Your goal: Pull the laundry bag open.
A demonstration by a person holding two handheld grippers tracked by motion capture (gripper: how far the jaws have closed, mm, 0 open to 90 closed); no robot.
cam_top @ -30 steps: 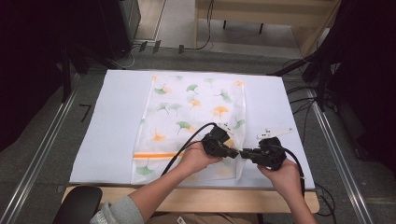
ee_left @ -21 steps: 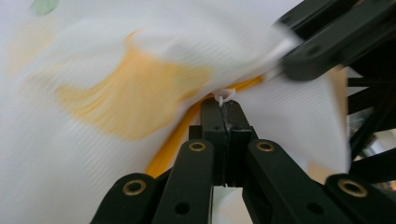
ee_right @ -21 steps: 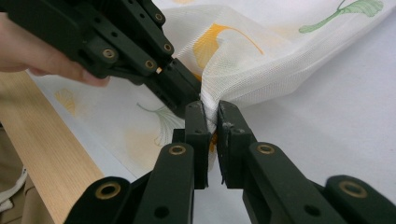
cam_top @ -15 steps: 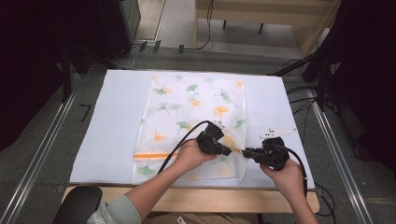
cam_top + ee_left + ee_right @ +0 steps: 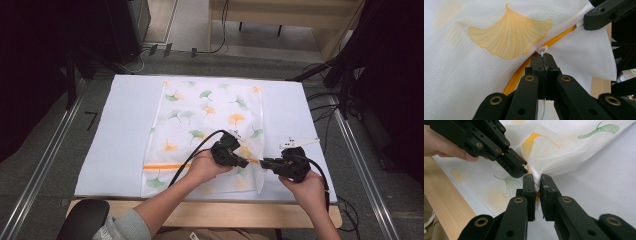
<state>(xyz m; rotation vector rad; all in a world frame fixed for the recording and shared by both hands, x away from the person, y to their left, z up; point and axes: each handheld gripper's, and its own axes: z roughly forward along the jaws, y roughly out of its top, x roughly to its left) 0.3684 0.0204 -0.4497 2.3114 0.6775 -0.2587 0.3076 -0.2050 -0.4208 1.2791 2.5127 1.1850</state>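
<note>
A white mesh bag printed with green and orange ginkgo leaves lies flat on the white mat. An orange zipper runs across its near end. My left gripper is shut on the small white zipper pull, seen right at the closed jaw tips in the left gripper view. Facing it, my right gripper is shut on the bag's right edge at the zipper's end, with fabric pinched between the jaws. The cloth rises in a fold between the two grippers, whose tips nearly touch.
The mat covers a wooden table whose front edge runs just behind my hands. Metal rails flank the table. Cables trail off the right side, and a black chair part sits at the bottom left.
The left hand has shifted slightly to the left with the zipper pull. The right hand has kept still.
</note>
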